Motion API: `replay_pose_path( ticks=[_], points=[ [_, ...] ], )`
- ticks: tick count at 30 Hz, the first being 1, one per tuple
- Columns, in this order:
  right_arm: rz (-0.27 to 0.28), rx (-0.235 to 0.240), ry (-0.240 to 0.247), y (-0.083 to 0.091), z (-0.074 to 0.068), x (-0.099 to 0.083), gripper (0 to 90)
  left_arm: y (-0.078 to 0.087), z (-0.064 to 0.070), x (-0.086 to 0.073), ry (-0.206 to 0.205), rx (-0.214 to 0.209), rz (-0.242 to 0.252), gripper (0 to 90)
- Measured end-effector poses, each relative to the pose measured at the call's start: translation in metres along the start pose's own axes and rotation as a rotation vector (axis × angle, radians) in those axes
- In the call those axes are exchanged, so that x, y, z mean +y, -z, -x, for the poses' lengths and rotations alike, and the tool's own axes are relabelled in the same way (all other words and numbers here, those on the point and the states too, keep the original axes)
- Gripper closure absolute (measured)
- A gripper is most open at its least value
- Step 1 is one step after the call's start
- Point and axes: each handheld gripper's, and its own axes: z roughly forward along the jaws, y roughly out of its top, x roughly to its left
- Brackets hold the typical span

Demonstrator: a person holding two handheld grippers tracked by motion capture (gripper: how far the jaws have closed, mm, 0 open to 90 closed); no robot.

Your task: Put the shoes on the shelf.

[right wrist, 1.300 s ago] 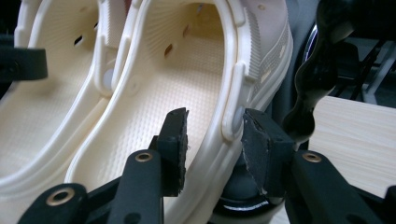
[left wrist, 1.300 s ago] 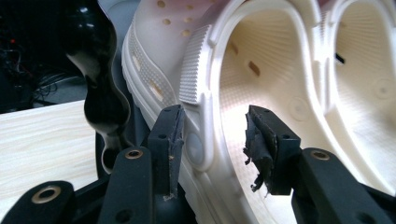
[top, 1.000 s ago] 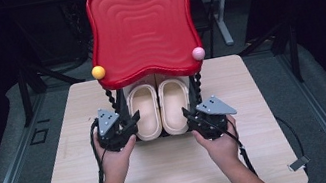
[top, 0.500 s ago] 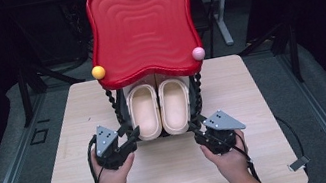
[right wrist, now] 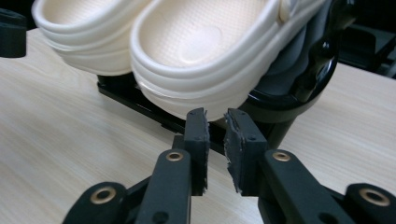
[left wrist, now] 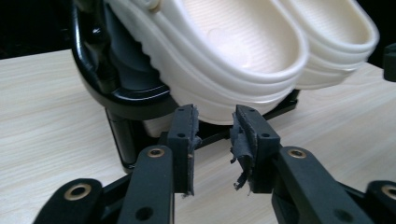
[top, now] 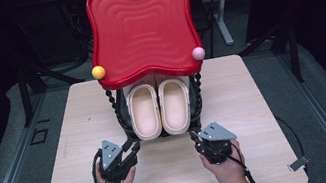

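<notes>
High view: both tongs, left (top: 128, 151) and right (top: 199, 140), gape empty near cream rubber clogs (top: 159, 107) on a black rack (top: 126, 124); a careless nudge could topple them.

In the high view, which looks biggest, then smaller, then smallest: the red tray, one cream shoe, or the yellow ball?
1. Red tray, by far the biggest, though it sits higher and nearer the camera.
2. Left cream shoe.
3. Yellow ball, the smallest.
</notes>
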Motion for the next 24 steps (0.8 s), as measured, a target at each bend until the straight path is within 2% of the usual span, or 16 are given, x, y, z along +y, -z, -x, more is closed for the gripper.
replay_pose_path(
  ticks=[4,6,9,15,19,22,24],
  points=[
    [0.014,-0.031,-0.016,-0.007,0.006,0.003,80.9,-0.006,-0.005,0.004,0.009,0.038,0.016,73.2],
    [0.022,-0.032,-0.05,-0.01,0.011,0.008,81.9,-0.009,-0.008,0.008,0.023,0.041,0.026,74.8],
    [0.037,-0.033,-0.084,-0.015,0.016,0.013,84.7,-0.013,-0.008,0.014,0.017,0.051,0.036,78.5],
    [0.062,-0.065,-0.1,-0.024,0.021,0.021,86.3,-0.023,-0.012,0.025,0.018,0.081,0.051,84.1],
    [0.061,-0.068,-0.108,-0.031,0.02,0.022,88.6,-0.028,-0.011,0.029,0.016,0.077,0.046,88.3],
    [0.063,-0.073,-0.1,-0.032,0.019,0.023,90.0,-0.029,-0.011,0.032,-0.006,0.092,0.027,90.0],
    [0.062,-0.076,-0.097,-0.034,0.02,0.024,90.0,-0.03,-0.012,0.033,0.004,0.09,0.025,90.0]
  ],
)
